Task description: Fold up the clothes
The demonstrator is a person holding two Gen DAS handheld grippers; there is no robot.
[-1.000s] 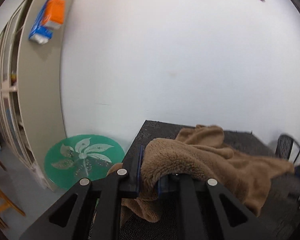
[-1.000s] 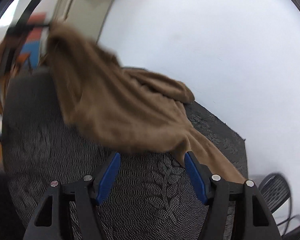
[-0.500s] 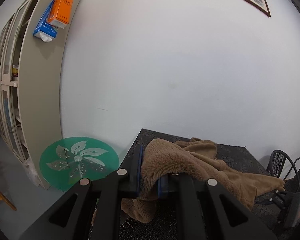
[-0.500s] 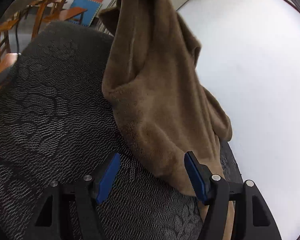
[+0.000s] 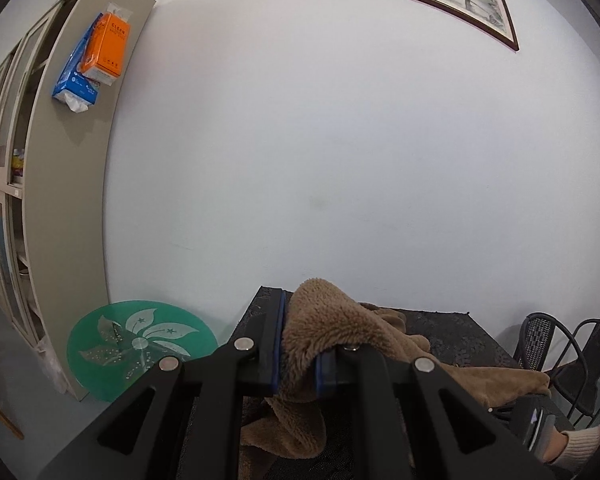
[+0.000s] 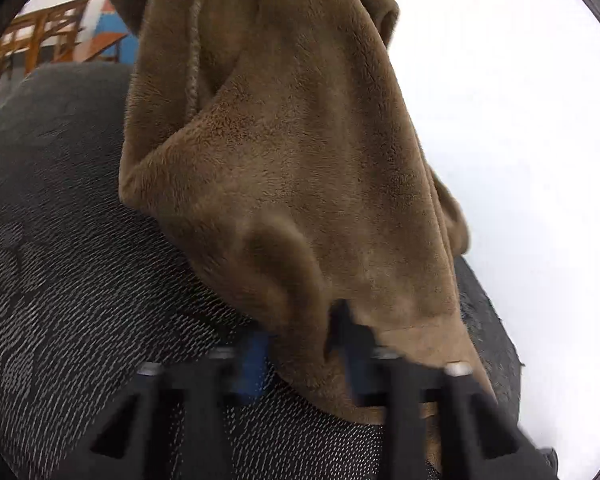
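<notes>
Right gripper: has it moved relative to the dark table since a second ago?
Yes. The right gripper has advanced across the dark table into the brown fleece garment, its jaws narrowed around the hem.

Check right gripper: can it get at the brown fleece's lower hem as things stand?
Probably yes. The right gripper already straddles the brown fleece at its hem above the dark table, nothing between; motion blur hides whether it has shut.

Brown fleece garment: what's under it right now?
Under the brown fleece garment shows the dark patterned table cover. Whatever lies beneath its draped folds is hidden.
</notes>
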